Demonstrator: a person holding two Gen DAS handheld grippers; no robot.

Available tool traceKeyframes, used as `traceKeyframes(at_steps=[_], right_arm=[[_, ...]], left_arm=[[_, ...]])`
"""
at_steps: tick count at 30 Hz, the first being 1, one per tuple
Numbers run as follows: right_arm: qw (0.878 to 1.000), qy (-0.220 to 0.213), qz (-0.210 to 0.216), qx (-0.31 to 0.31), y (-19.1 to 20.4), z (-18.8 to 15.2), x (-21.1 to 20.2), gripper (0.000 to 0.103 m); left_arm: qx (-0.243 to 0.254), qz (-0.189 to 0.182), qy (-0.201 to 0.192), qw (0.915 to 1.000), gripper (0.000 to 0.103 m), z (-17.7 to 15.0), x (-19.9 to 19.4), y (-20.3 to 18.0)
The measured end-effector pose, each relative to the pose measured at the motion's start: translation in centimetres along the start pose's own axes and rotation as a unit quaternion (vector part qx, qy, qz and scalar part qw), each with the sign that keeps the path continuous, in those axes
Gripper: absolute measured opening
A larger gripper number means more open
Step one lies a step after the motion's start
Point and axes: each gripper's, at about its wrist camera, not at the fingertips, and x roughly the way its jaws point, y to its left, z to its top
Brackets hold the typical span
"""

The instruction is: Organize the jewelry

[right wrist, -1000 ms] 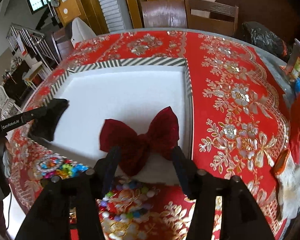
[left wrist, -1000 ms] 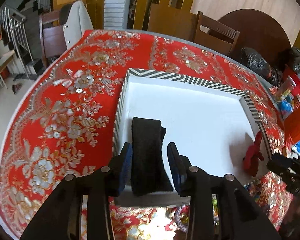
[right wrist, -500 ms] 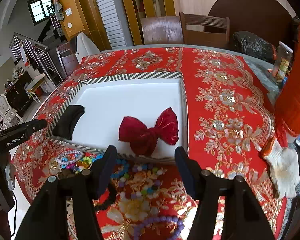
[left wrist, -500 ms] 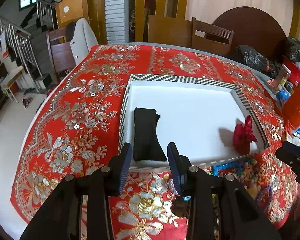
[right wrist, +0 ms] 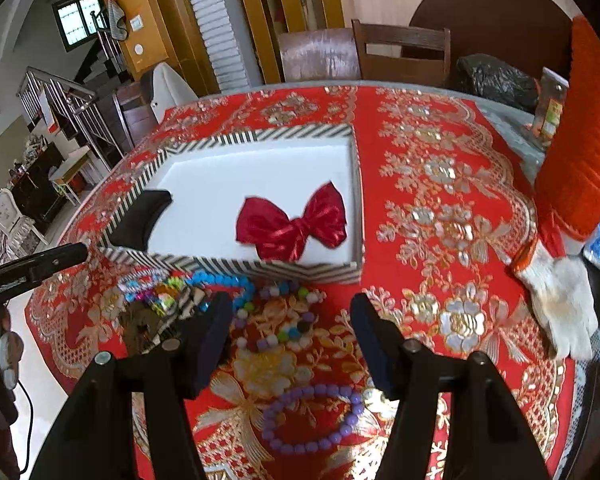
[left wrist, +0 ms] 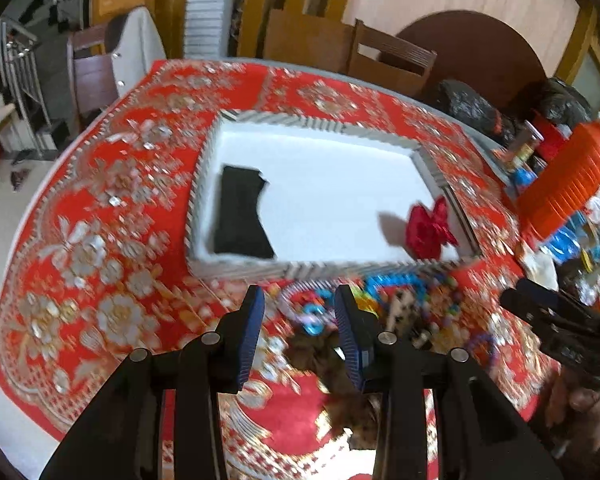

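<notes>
While both tongs, left [left wrist: 299, 320] and right [right wrist: 291, 322], hang spread and empty before the tray [right wrist: 236, 265], beads [right wrist: 312, 420] lie under them; bow [right wrist: 294, 222] and black pouch [left wrist: 240, 212] rest inside it.

This is a lived-in home, an open dining and living area. The round bench [right wrist: 440, 152] ahead of the right hand-held gripper [right wrist: 292, 320] wears a red tablecloth [right wrist: 452, 208] with gold and silver flowers. Beyond its far edge stand wooden dining chairs [right wrist: 400, 52] and a folded round tabletop [right wrist: 488, 12] against a wood-panelled wall. Far off to the gripper's left, a staircase with a steel railing [right wrist: 60, 96] climbs past a small window [right wrist: 74, 20], with a white ornate chair [right wrist: 8, 216] and a dark sideboard [right wrist: 36, 184] below it.
</notes>
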Motion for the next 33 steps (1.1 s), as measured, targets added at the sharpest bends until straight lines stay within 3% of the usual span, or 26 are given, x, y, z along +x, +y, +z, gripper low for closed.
traceKeyframes(at_steps=[6,11,20,21,24,33], right_arm=[[0.999,0.021,0.031,-0.003,0.7,-0.9,0.8,0.064],[0.996,0.046,0.047,-0.060,3.7,-2.0,2.6,0.063],[0.992,0.077,0.023,-0.099,6.0,-3.3,6.7,0.041],[0.992,0.077,0.020,-0.102,6.1,-3.4,7.0,0.036],[0.992,0.062,0.002,-0.114,6.1,-3.5,7.0,0.008],[0.995,0.044,0.010,-0.085,3.3,-3.3,3.7,0.007]], left_arm=[[0.011,-0.008,0.026,0.9996,0.027,-2.1,0.8,-0.7],[0.007,-0.012,0.059,0.9982,0.027,-3.6,2.4,-0.3],[-0.013,-0.032,0.072,0.9968,0.027,-4.2,3.0,0.2],[-0.012,-0.032,0.072,0.9968,0.027,-4.1,3.1,0.1],[-0.013,-0.036,0.077,0.9963,0.027,-4.1,3.5,-0.4],[-0.014,-0.014,0.086,0.9961,0.027,-4.4,5.3,-1.7]])
